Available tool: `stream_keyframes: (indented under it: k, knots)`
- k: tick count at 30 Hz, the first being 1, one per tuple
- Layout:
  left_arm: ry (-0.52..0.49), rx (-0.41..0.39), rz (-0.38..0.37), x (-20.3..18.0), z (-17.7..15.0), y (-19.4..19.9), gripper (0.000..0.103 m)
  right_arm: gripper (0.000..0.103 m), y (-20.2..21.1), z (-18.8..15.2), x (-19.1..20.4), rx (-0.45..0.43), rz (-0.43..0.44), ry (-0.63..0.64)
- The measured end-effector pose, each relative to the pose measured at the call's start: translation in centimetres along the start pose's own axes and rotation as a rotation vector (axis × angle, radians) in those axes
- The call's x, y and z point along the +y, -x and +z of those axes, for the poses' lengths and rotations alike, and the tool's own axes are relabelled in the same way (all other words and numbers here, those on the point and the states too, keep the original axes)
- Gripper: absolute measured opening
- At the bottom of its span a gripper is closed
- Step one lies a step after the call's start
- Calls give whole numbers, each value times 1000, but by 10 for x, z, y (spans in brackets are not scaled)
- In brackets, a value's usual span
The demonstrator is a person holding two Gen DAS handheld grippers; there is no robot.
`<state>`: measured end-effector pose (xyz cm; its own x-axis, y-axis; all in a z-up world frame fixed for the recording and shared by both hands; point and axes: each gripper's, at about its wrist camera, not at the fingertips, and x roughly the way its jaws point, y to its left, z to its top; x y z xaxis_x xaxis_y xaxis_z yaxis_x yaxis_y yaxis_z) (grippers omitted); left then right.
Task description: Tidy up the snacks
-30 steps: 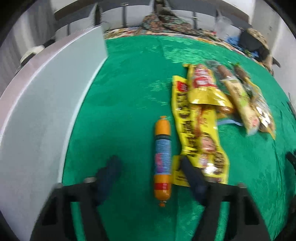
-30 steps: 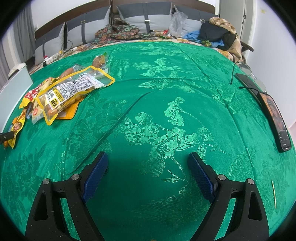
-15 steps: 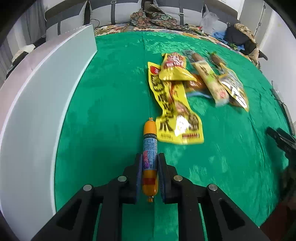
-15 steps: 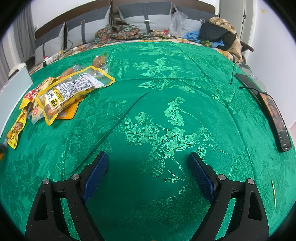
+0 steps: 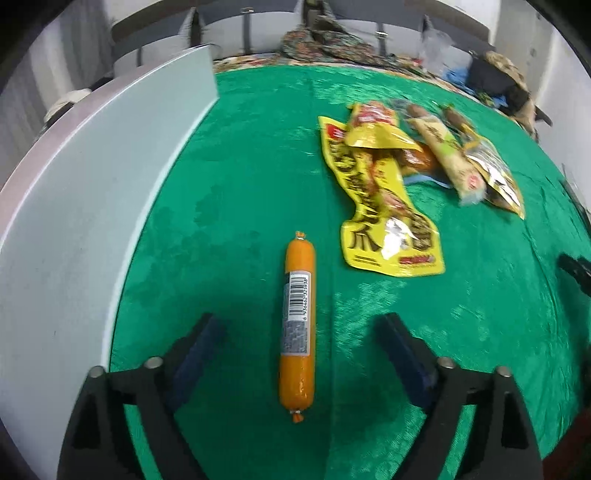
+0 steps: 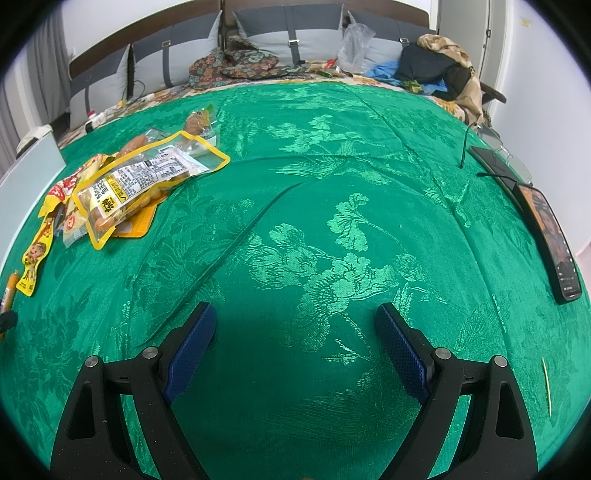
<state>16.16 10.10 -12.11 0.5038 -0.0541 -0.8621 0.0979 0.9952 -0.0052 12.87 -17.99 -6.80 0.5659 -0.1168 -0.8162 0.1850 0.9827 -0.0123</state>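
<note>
The left gripper has just spread its jaws apart; the orange sausage lies loose between them on the green cloth, beside the white box at the cloth's left edge. The snack packets lie farther in. The right gripper gapes over bare cloth, a phone near the right edge.

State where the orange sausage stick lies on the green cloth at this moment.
In the left wrist view the orange sausage stick lies lengthwise on the green cloth between the left gripper's open fingers, untouched, with the white panel to its left and the long yellow packet to its right.

A home bedroom: padded headboard, heaped clothes, green bedspread.
</note>
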Motion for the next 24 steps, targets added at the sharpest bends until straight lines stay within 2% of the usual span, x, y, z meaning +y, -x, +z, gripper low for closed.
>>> stream_keyframes:
  k: [4,11,24]
  knots:
    - [21,-28,15,6,-3,-3,103,91,0,0,0,0,0,0]
    - [21,-75,14,7,-7,-6,103,91,0,0,0,0,-1,1]
    - [25,-85,16,6,-4,-6,103,91,0,0,0,0,-2,1]
